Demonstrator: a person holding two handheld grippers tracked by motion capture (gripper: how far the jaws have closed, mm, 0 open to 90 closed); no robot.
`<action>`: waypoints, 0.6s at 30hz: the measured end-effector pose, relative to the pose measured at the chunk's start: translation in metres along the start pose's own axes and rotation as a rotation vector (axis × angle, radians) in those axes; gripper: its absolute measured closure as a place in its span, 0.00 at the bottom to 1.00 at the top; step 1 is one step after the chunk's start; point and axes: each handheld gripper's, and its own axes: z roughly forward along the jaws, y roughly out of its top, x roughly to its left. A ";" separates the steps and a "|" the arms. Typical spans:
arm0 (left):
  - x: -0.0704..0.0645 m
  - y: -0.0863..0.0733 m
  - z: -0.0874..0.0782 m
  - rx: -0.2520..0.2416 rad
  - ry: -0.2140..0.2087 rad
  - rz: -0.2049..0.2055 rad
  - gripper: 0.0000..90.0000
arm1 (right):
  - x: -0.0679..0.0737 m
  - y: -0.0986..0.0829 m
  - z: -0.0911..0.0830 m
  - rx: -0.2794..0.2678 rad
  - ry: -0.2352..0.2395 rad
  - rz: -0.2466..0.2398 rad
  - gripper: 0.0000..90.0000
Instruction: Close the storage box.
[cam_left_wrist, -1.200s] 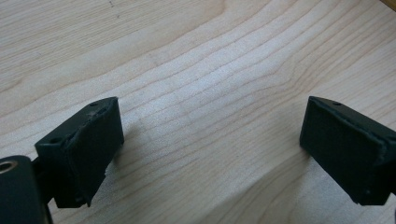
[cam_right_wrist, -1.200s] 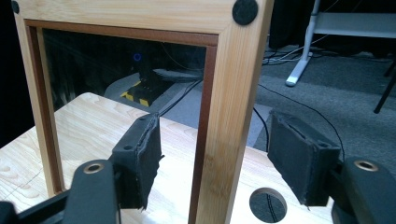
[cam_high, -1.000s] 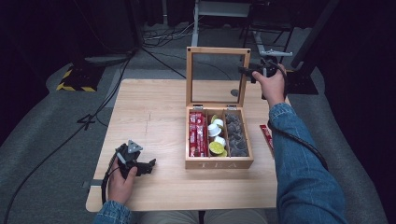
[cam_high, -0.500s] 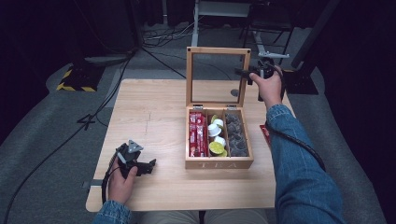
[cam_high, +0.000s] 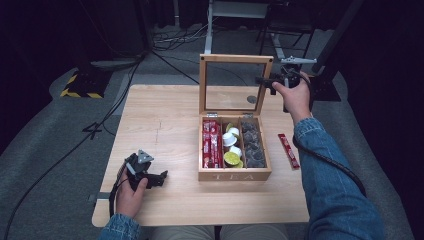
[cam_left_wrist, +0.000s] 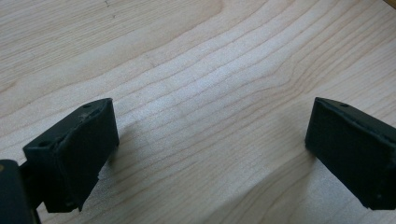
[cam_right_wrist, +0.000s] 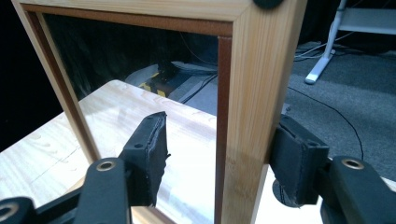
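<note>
Pale wood with a fine wavy grain makes up the surface (cam_high: 165, 125), a small rectangular top standing on grey carpet in a dark room. Black cables run over the floor behind it, a yellow-and-black striped block (cam_high: 80, 85) lies at the far left, and a white metal stand (cam_high: 240, 10) rises at the back.

On the right half of the surface sits a wooden tea box (cam_high: 235, 175) with "TEA" on its front wall. Its glass-paned lid (cam_high: 236, 59) stands upright at the back. Inside are three compartments: red sachets on the left, round capsules in the middle, dark tea bags on the right. A single red sachet (cam_high: 288, 150) lies on the surface just right of the box.

The right gripper (cam_high: 267, 82) is at the lid's right frame post; in the right gripper view its fingers (cam_right_wrist: 149, 154) straddle the post, one pad against the wood, the other a little off it on the glass side.

The left gripper (cam_high: 157, 177) rests low at the near left of the surface, its fingers (cam_left_wrist: 74, 154) spread wide with bare wood between them.
</note>
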 end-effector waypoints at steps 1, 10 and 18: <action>0.000 0.000 0.000 0.000 0.000 0.000 0.03 | 0.000 0.000 0.000 0.000 0.000 0.000 0.46; 0.000 0.001 0.001 0.002 0.001 0.004 0.02 | 0.016 -0.002 -0.027 -0.025 0.018 -0.043 0.46; 0.000 0.001 0.001 0.005 -0.002 0.005 0.01 | 0.027 -0.002 -0.045 -0.024 0.016 -0.067 0.46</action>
